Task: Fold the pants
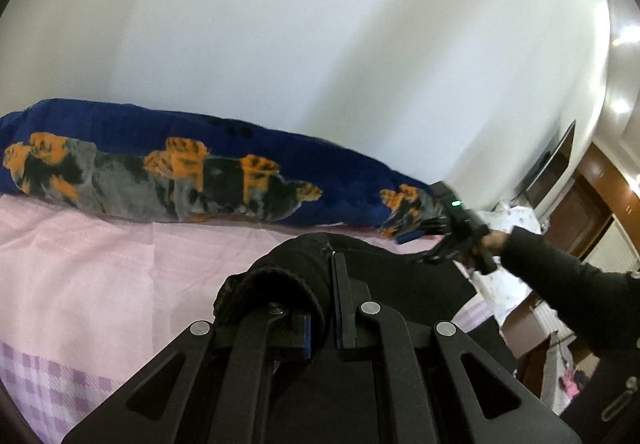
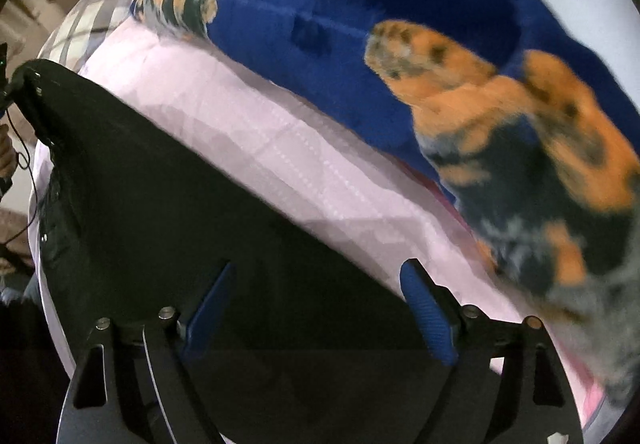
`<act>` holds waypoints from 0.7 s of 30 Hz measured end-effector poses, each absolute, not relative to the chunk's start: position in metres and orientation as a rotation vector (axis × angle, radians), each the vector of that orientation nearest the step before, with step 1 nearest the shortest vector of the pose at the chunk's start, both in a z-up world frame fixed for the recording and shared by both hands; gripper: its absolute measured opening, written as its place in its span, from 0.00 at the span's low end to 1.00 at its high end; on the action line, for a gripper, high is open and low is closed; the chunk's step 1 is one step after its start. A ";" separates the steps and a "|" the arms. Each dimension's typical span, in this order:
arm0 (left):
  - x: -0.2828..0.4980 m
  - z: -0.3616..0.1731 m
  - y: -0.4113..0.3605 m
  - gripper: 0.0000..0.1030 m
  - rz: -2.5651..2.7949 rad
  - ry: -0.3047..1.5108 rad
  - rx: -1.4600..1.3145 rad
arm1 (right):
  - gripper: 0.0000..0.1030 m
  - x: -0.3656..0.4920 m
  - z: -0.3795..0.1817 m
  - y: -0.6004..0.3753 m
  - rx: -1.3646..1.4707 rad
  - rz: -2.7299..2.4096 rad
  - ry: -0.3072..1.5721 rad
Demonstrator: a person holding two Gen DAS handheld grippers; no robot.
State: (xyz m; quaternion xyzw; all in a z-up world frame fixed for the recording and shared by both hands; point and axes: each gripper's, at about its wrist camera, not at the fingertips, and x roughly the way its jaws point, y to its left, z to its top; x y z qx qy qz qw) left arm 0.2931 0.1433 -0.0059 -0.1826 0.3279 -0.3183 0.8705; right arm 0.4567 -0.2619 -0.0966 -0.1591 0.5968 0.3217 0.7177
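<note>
The black pants [image 2: 160, 184] lie spread on a pink sheet [image 2: 260, 132], with one end lifted. My left gripper [image 1: 326, 272] is shut on a thick folded edge of the pants [image 1: 280, 276], which drapes over its left finger and hides it. My right gripper [image 2: 318, 268] points steeply down over the flat black cloth, its blue pads [image 2: 424, 308] wide apart and pressing on nothing. From the left wrist view the right gripper [image 1: 460, 236] shows at the far end of the pants, held by a hand in a dark sleeve [image 1: 568, 292].
A rolled blue blanket [image 1: 280, 164] with orange and grey animal print lies along the bed's far side against a white wall. A checked pillow [image 2: 88, 16] sits at one end. A dark screen [image 1: 552, 160] hangs on the wall at right.
</note>
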 end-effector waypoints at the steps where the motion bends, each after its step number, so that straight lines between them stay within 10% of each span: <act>1: 0.290 -0.003 0.146 0.07 -0.666 0.679 -0.380 | 0.75 0.461 -0.101 -0.259 -0.364 0.732 1.332; 6: 0.286 0.002 0.150 0.07 -0.644 0.682 -0.351 | 0.67 0.468 -0.121 -0.246 -0.386 0.831 1.398; 12: 0.294 -0.005 0.145 0.07 -0.591 0.712 -0.340 | 0.13 0.453 -0.124 -0.246 -0.406 0.794 1.386; 21: 0.270 0.010 0.149 0.08 -0.577 0.681 -0.297 | 0.09 0.360 -0.056 -0.246 -0.416 0.544 1.111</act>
